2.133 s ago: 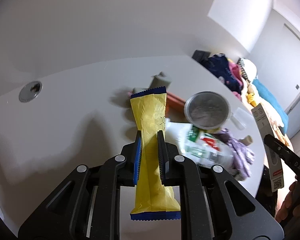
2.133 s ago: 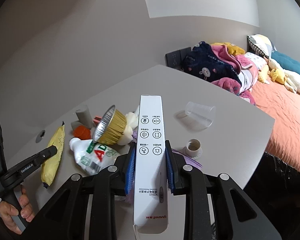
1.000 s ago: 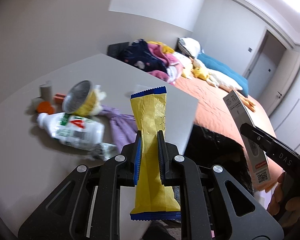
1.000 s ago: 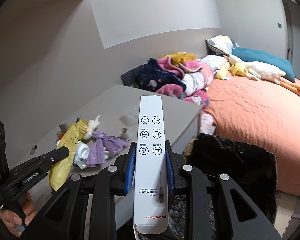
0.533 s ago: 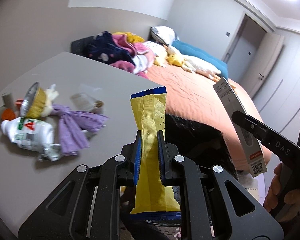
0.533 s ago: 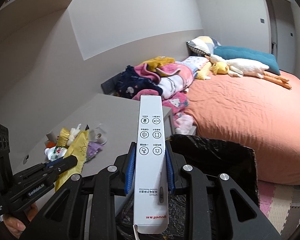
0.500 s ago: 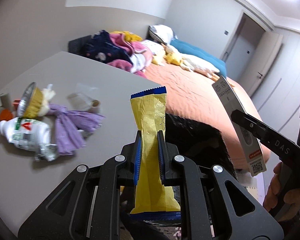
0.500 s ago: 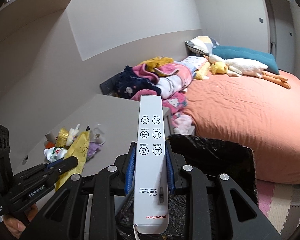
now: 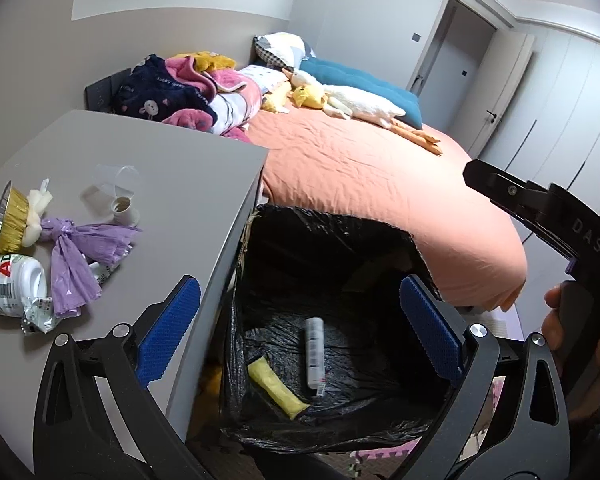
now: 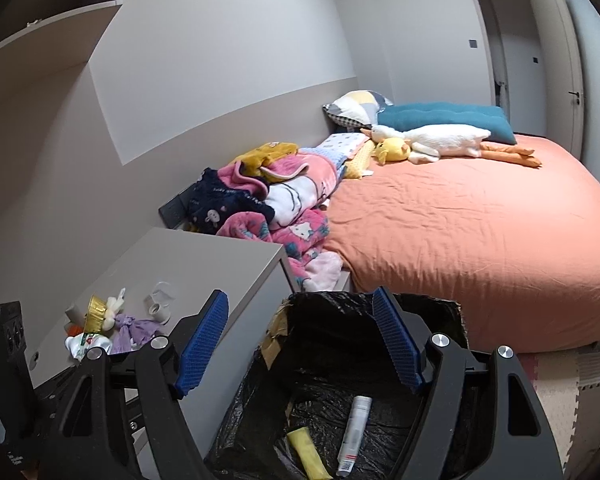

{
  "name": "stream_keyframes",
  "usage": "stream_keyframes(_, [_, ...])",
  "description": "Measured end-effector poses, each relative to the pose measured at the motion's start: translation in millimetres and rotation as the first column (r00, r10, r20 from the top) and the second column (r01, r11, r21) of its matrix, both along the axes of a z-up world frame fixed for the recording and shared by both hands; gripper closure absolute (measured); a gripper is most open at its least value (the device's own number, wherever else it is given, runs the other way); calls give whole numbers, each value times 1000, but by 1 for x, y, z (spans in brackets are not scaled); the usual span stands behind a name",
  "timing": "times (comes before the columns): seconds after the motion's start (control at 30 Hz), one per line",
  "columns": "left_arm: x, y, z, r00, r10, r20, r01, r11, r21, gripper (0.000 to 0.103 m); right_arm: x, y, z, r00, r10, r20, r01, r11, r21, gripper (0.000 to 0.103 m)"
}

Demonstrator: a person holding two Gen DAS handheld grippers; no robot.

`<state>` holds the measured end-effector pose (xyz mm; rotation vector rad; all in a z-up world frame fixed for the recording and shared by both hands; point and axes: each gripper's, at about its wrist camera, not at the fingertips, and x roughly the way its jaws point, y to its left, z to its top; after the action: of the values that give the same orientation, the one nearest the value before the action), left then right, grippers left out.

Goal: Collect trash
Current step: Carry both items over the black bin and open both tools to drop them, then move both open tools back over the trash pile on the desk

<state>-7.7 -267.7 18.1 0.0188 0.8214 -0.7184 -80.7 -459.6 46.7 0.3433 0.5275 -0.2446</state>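
A bin lined with a black bag (image 9: 332,218) stands beside the grey table (image 9: 180,184). On its bottom lie a yellow wrapper (image 9: 276,386) and a long white box (image 9: 315,354). Over the bin my left gripper (image 9: 300,282) is opening its jaws, with nothing between the blue pads. My right gripper (image 10: 300,294) also hangs over the bin (image 10: 420,308), jaws opening and empty; below it lie the box (image 10: 354,434) and wrapper (image 10: 308,454). On the table remain a foil cup (image 9: 8,220), a purple bag (image 9: 80,248), a crushed bottle (image 9: 12,284) and a clear cup (image 9: 118,178).
A bed with an orange sheet (image 10: 480,232) fills the room behind the bin, with a pile of clothes (image 10: 268,204) and plush toys (image 10: 428,140) at its head. A person's hand (image 9: 572,344) holds the right gripper's handle. Foam mats (image 10: 572,384) cover the floor.
Both grippers swung from the table to over the bin and let go. The yellow wrapper and the white box left the jaws and now lie in the bin.
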Motion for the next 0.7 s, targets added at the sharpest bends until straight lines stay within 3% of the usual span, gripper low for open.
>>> stream_keyframes(0.3, [-4, 12, 3, 1000, 27, 9, -27, 1000, -5, 6, 7, 8, -7, 999, 35, -10, -35, 999, 14, 27])
stream_keyframes(0.7, [10, 58, -3, 987, 161, 8, -162, 987, 19, 6, 32, 47, -11, 991, 129, -16, -129, 992, -5, 21])
